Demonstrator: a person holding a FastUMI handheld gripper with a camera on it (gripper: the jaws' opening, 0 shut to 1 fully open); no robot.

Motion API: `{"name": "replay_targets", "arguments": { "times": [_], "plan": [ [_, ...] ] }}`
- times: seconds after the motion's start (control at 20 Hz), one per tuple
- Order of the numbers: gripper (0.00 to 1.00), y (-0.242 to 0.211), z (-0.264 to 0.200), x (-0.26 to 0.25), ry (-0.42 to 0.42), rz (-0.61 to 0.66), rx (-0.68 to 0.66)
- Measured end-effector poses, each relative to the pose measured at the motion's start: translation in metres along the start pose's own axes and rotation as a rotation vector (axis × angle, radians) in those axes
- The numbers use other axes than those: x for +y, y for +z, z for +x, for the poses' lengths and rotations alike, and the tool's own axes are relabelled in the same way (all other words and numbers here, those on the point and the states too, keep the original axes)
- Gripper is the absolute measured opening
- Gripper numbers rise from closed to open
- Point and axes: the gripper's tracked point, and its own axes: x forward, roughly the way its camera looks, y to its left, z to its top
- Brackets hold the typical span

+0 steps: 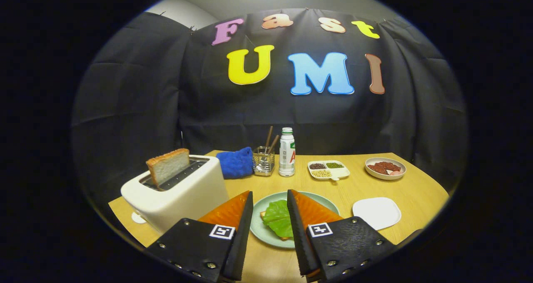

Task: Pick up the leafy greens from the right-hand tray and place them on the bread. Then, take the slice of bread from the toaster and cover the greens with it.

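Note:
The leafy greens (277, 219) lie on a slice of bread (285, 237) in the pale green plate (260, 231), seen through the gap between my fingers. My gripper (270, 197) hovers above that plate, open, with nothing between its fingers. To the left stands the white toaster (183, 191). A slice of bread (167, 166) sticks up out of its slot. A small white tray (376, 212) lies bare to the right of the plate.
Along the back of the wooden table (416, 191) are a blue cloth (236, 163), a glass holder with sticks (264, 160), a white bottle (287, 152), a divided dish of beans (328, 169) and a bowl of meat slices (385, 167).

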Motion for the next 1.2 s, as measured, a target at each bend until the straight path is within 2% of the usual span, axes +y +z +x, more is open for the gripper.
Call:
{"name": "replay_targets", "arguments": {
  "times": [0.45,0.65,1.05,1.2],
  "plan": [
    [0.5,0.037,-0.022,0.096,0.133,0.006,-0.068],
    [0.5,0.025,-0.017,0.138,0.196,0.008,-0.026],
    [0.5,0.026,0.009,0.171,0.173,-0.008,-0.036],
    [0.5,0.025,0.023,0.175,0.132,-0.031,-0.039]
  ]
}}
